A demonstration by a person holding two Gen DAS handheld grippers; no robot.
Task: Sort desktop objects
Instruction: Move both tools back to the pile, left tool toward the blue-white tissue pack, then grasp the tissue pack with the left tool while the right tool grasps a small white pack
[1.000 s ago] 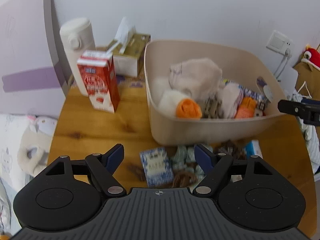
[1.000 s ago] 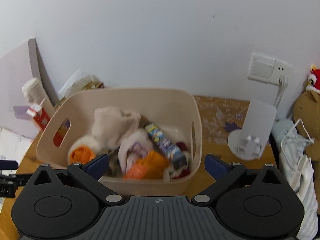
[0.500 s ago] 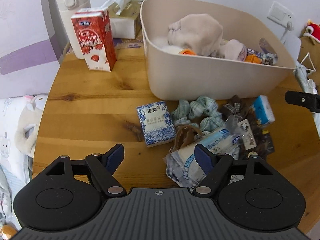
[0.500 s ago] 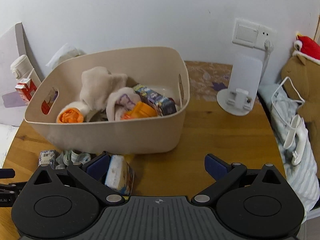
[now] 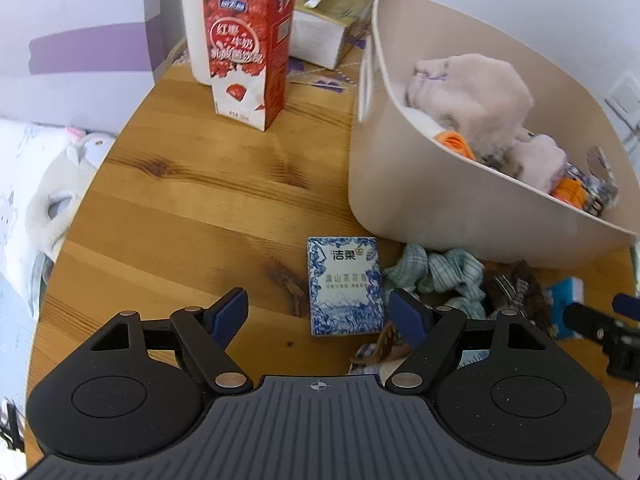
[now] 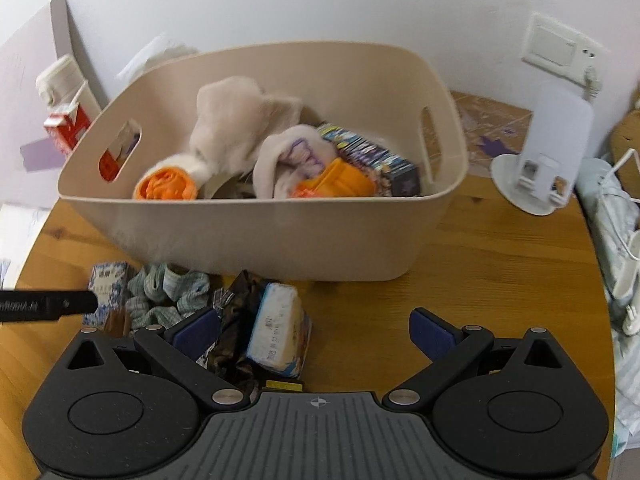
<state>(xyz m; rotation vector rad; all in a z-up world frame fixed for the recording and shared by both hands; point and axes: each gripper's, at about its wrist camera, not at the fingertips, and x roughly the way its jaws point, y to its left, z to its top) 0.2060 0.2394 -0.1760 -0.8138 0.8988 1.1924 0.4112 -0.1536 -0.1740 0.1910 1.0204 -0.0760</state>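
Note:
A beige bin (image 5: 448, 196) (image 6: 280, 236) on the round wooden table (image 5: 208, 200) holds plush cloths, orange items and a snack box. In front of it lies a pile: a blue-and-white tissue pack (image 5: 344, 286) (image 6: 106, 280), green striped socks (image 5: 436, 270) (image 6: 166, 288), a dark wrapper (image 6: 236, 320) and a blue-edged tissue pack (image 6: 278, 328). My left gripper (image 5: 318, 312) hovers open over the blue-and-white pack, its jaws wide on either side. My right gripper (image 6: 314, 332) is open above the table, the blue-edged pack just inside its left finger. Nothing is held.
A red milk carton (image 5: 248, 48), a white flask (image 5: 196, 20) and a tissue box (image 5: 332, 20) stand at the back left. A white phone stand (image 6: 548, 148) is at the back right below a wall socket (image 6: 560, 46). Bedding and a plush toy lie beyond the table edges.
Both grippers have come down and tilted toward the table. The pile in front of the bin now fills the lower part of both views; the bin looks larger. Jaws stay wide.

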